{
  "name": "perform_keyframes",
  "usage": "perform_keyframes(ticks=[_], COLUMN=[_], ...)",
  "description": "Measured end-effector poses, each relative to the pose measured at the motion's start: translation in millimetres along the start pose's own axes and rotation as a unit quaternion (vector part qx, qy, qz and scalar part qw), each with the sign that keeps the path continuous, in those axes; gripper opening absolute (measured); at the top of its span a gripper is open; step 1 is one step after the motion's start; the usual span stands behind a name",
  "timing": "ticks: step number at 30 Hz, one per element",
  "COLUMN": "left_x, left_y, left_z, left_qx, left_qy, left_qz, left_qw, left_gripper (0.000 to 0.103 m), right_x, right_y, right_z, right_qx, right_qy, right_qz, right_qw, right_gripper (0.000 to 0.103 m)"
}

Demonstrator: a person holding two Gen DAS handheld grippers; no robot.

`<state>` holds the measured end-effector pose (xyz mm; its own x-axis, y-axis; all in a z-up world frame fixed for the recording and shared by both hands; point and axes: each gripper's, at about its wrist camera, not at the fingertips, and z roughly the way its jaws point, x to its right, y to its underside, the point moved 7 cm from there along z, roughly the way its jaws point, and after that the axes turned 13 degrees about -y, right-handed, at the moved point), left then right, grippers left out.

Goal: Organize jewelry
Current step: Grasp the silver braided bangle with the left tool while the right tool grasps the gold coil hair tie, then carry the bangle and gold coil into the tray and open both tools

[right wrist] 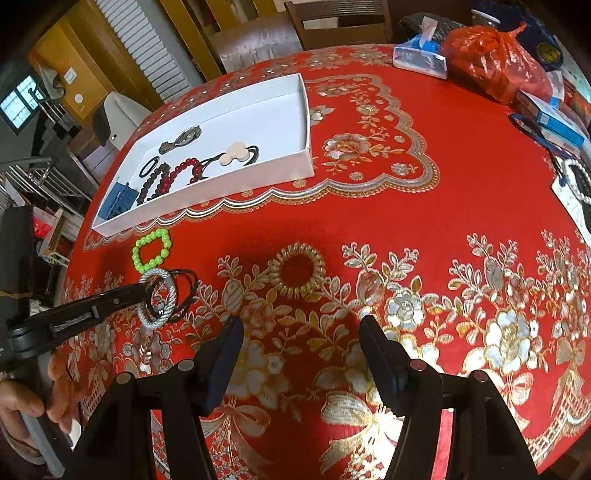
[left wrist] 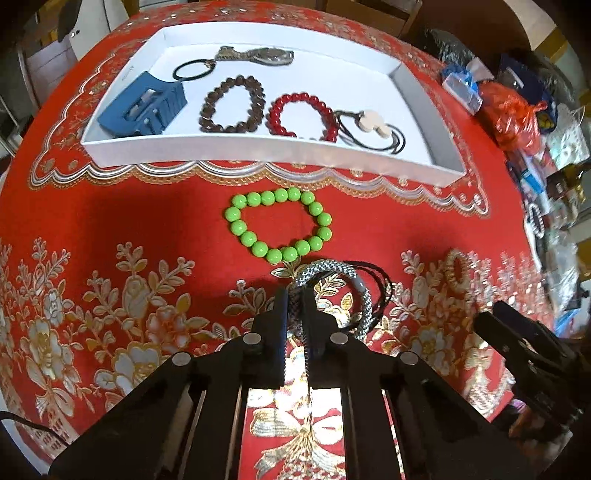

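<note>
My left gripper (left wrist: pixel 294 295) is shut on a grey braided bracelet (left wrist: pixel 364 295) with thin black cords (left wrist: pixel 380 284) beside it, low over the red tablecloth. It also shows in the right wrist view (right wrist: pixel 144 290), with the bracelet (right wrist: pixel 162 317). A green bead bracelet (left wrist: pixel 279 225) lies just beyond it. A white tray (left wrist: pixel 258 149) holds a blue clip (left wrist: pixel 146 105), brown beads (left wrist: pixel 231 105), red beads (left wrist: pixel 303 116), hair ties and a watch. My right gripper (right wrist: pixel 301 325) is open and empty, just short of a gold coil hair tie (right wrist: pixel 297 271).
Plastic bags, boxes and packets (right wrist: pixel 491 61) crowd the table's far right edge. A white bead bracelet (right wrist: pixel 578 181) lies on a card there. A chair (right wrist: pixel 332 22) stands behind the table. The right gripper shows at the right of the left wrist view (left wrist: pixel 517 332).
</note>
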<state>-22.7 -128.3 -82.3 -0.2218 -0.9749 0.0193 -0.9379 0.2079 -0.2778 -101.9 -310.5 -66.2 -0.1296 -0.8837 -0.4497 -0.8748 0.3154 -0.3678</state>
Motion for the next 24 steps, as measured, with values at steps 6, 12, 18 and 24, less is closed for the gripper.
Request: perform_keyframes(ticks=[6, 12, 18, 24], left_x=[-21, -28, -25, -23], left_y=[-4, -5, -8, -21], left_z=[-15, -21, -22, -34], left_qx=[0.0, 0.002, 0.002, 0.015], left_qy=[0.011, 0.006, 0.006, 0.013], left_qz=[-0.025, -0.035, -0.036, -0.038], left_qw=[0.9996, 0.9994, 0.9993, 0.9991], left_gripper=[0.006, 0.006, 0.006, 0.006], right_x=[4, 12, 10, 3], right_y=[-13, -26, -29, -40], right_z=[10, 28, 33, 13], right_qx=[0.005, -0.008, -0.021, -0.002], right_qy=[0.008, 0.022, 0.053, 0.021], right_qz=[-0.022, -0.034, -0.074, -0.058], right_qw=[1.0, 0.999, 0.996, 0.998], right_gripper=[0.06, 0.035, 0.009, 0.009])
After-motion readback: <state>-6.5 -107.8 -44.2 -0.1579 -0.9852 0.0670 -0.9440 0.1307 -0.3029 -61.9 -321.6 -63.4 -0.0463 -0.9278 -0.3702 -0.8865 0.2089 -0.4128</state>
